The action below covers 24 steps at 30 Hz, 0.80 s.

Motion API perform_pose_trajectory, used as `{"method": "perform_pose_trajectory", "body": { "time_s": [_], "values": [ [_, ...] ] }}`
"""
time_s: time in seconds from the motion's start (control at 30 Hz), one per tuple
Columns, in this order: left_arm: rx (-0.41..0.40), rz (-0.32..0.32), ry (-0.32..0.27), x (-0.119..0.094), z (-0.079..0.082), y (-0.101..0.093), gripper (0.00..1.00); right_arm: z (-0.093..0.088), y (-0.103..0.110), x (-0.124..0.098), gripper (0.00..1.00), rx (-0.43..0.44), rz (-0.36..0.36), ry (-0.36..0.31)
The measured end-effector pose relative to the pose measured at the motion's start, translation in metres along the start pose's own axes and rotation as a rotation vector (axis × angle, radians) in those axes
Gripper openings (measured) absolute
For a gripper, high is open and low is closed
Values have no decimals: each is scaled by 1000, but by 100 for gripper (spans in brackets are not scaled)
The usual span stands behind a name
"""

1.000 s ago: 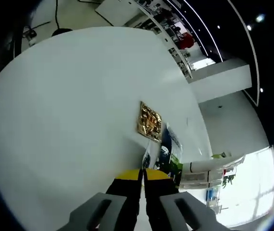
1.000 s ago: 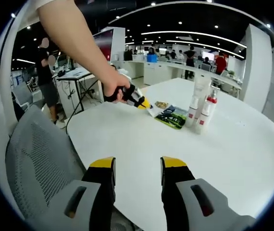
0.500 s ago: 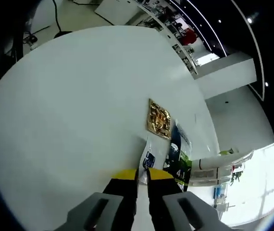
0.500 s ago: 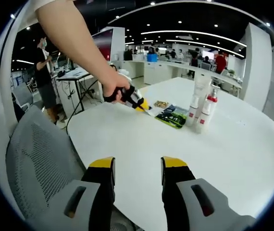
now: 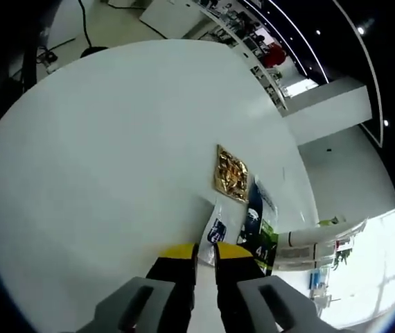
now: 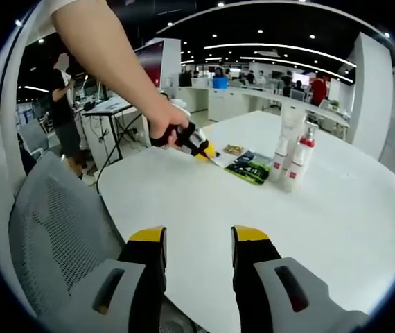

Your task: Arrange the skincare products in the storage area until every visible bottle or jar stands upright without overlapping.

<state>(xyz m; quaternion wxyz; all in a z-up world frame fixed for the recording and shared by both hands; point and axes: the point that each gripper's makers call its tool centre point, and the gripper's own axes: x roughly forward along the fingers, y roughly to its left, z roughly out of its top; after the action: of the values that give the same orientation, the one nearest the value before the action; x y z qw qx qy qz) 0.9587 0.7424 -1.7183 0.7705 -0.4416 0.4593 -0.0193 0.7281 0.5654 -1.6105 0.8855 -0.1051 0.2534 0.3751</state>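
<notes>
My left gripper (image 5: 206, 248) hovers low over the white round table (image 5: 100, 152), its jaws parted by a narrow gap. The near corner of a white sachet (image 5: 215, 231) lies right at its tips. Beyond it lie a gold sachet (image 5: 231, 173) and a dark blue and green sachet (image 5: 256, 223). A white tube (image 5: 315, 236) stands past them. In the right gripper view a hand holds the left gripper (image 6: 210, 154) at the sachets (image 6: 249, 166). An upright white tube (image 6: 287, 135) and a red-capped bottle (image 6: 299, 163) stand beside them. My right gripper (image 6: 197, 239) is open, empty, at the table's near edge.
A grey mesh chair (image 6: 52, 222) stands at the table's left edge. A person (image 6: 64, 104) stands by a desk (image 6: 107, 105) behind it. The table top (image 6: 253, 229) between my right gripper and the products is bare white.
The left gripper's jaws have parted from nearly shut to a narrow gap, and more of the white sachet shows at their tips. The right gripper has not moved.
</notes>
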Motion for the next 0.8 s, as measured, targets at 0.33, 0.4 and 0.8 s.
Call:
{"method": "perform_pose_trajectory", "body": {
  "time_s": [0.33,0.4,0.8],
  "values": [
    [19,46,-65,-7,12,4,19,0,1,0,34,-2,1,0],
    [23,55,-62,-7,12,5,20,0,0,0,34,-2,0,1],
    [101,24,-64,-21,4,-5,28,2,0,0,35,5,4,-8]
  ]
}}
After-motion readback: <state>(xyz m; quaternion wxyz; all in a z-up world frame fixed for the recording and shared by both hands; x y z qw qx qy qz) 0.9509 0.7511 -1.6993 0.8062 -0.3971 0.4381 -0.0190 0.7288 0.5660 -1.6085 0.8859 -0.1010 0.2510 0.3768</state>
